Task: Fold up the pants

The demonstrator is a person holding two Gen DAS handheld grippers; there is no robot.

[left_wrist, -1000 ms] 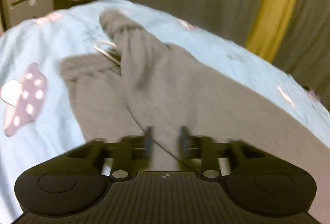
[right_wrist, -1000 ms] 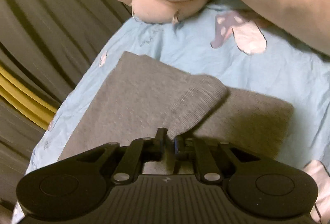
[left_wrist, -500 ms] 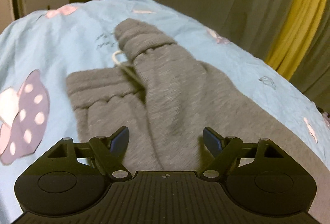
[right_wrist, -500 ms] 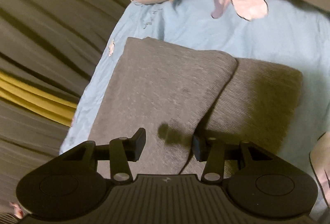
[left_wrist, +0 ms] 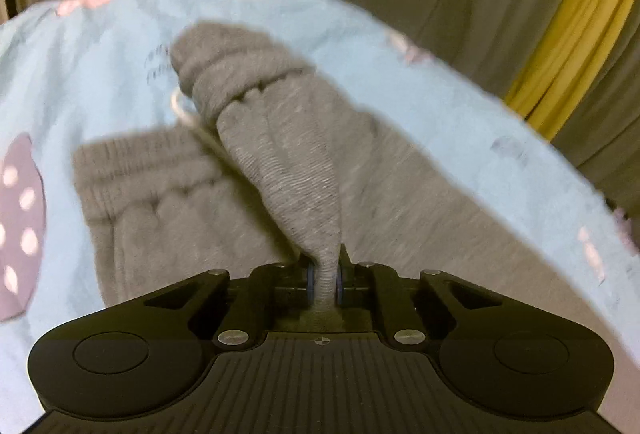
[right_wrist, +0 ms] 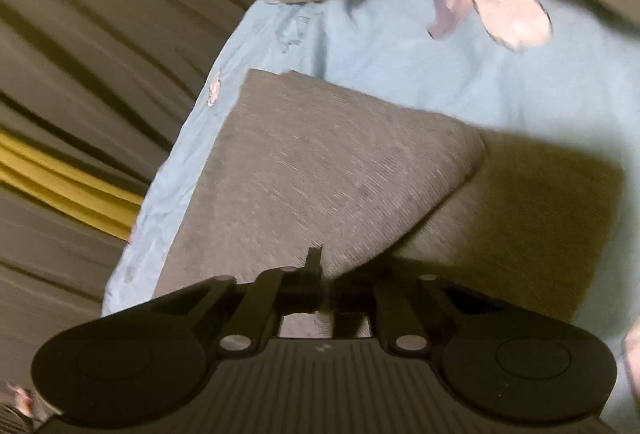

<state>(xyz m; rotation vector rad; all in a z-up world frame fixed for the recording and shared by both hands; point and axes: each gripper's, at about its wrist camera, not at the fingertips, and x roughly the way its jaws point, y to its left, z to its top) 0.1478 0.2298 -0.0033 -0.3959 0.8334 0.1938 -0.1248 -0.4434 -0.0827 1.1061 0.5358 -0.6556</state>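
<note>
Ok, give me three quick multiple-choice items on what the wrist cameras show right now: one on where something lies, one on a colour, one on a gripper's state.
1. Where do the pants lie?
A. On a wooden floor
B. On a light blue bed sheet
C. Over a chair back

2. What colour is the strip between the dull curtains?
A. Red
B. White
C. Yellow

3. What is the left gripper doing?
A. Shut on a pinch of pants fabric
B. Open, hovering above the fabric
C. Holding the white drawstring

Answers:
1 B: blue sheet shows around the grey fabric in both views.
2 C: the strip hangs yellow at the upper right of the left view.
3 A: the left gripper has just closed, and a ridge of fabric rises from between its pads, while the drawstring lies far off by the waistband.
</note>
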